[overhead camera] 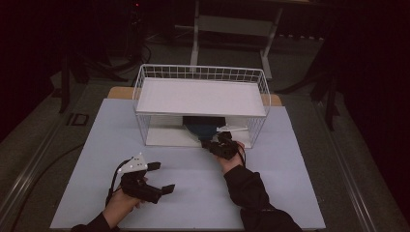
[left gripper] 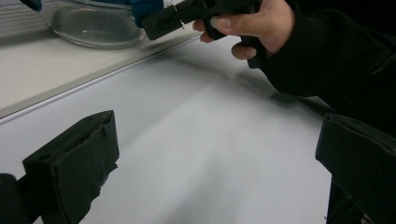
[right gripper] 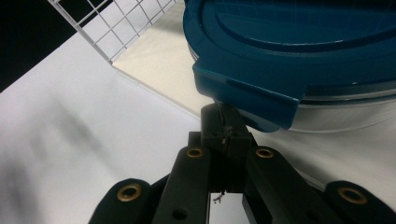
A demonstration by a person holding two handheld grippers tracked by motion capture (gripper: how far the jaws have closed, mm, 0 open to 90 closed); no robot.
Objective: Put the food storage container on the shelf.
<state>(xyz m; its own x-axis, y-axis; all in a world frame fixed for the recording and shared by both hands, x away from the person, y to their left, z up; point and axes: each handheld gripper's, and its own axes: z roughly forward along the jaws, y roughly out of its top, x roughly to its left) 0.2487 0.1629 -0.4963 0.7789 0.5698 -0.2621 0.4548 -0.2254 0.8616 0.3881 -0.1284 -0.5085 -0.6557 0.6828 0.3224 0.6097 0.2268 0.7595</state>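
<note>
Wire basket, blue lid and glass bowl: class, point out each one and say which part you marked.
wire basket [overhead camera: 145, 92], high view, left side wall.
blue lid [right gripper: 280, 51], right gripper view, top surface near the rim.
glass bowl [left gripper: 93, 25], left gripper view, clear base.

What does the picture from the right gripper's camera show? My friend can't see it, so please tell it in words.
The right gripper has its two black jaws closed together right under the blue lid's tab on a clear container. Behind it are a white wire basket and the white table.
</note>
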